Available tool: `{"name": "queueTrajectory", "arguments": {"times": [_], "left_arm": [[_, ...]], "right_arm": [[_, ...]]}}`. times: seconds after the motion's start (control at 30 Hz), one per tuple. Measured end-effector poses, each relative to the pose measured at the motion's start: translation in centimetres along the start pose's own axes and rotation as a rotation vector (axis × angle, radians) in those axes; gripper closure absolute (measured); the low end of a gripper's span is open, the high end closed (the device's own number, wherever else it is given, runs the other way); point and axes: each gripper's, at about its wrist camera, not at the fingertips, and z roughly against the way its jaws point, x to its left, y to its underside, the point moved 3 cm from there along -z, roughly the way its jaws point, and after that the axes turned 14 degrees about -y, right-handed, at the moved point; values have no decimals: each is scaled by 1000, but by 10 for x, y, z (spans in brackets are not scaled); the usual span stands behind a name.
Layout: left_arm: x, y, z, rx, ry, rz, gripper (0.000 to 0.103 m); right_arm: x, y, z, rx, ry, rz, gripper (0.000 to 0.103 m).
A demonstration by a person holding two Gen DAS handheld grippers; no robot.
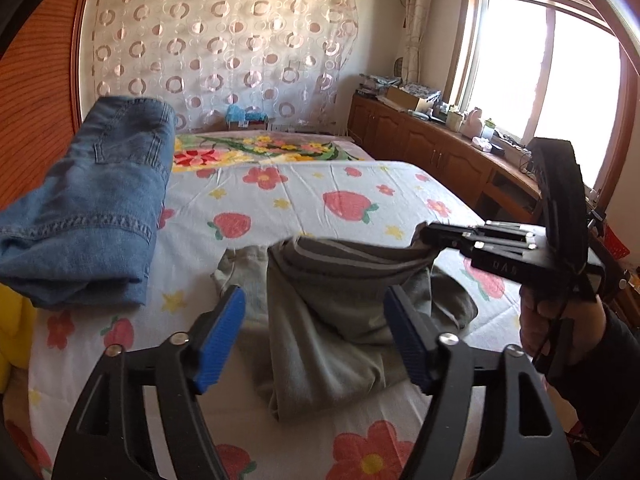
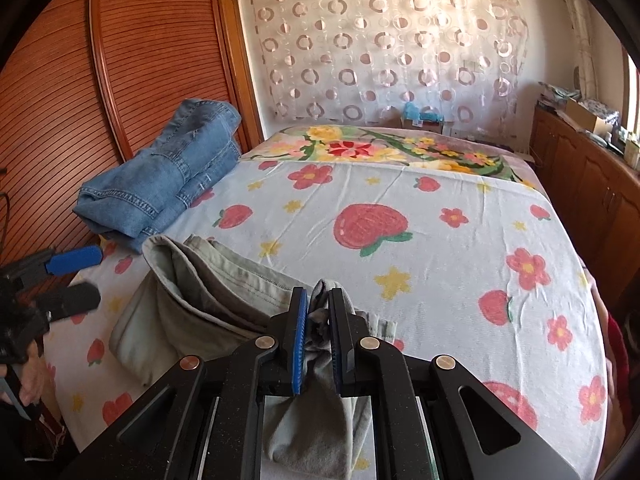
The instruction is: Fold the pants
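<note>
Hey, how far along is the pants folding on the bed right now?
Done: blue jeans lie folded at the bed's left edge. In hand: the grey pants are bunched, only partly folded; the right gripper is clamped on a bunch of their fabric, while the left gripper stands open over them, holding nothing. Left: flatten the grey pants on the sheet and finish folding.

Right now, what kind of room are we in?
Most likely a bedroom at home: there is a bed with a strawberry sheet, folded jeans lying on it, and wooden cabinets under a window.

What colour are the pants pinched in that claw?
Grey-green pants, held by the right claw; the right wrist view shows them best.
</note>
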Motion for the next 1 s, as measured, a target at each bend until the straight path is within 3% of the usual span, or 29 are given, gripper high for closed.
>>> {"name": "queueTrajectory", "arguments": {"times": [0.2,0.5,0.87,0.9,0.93,1.0], "left_arm": [[1,18,-12,49,-38,-27,27],[6,35,-31,121,-76,-39,27],[12,42,-43,151,-79,-45,27],[12,42,-44,154,-75,-40,27],[13,42,-44,158,-69,-33,27],[14,42,-44,160,-60,-25,27]], "right_arm": [[-14,-2,13,-34,34,-38,74],[-22,9,14,21,11,-46,73],[-31,-4,-14,124,-58,-45,74],[-33,-5,-15,126,-74,-52,75],[-34,-7,-17,124,-85,-56,85],[-38,-10,-15,117,-98,-62,94]]}}
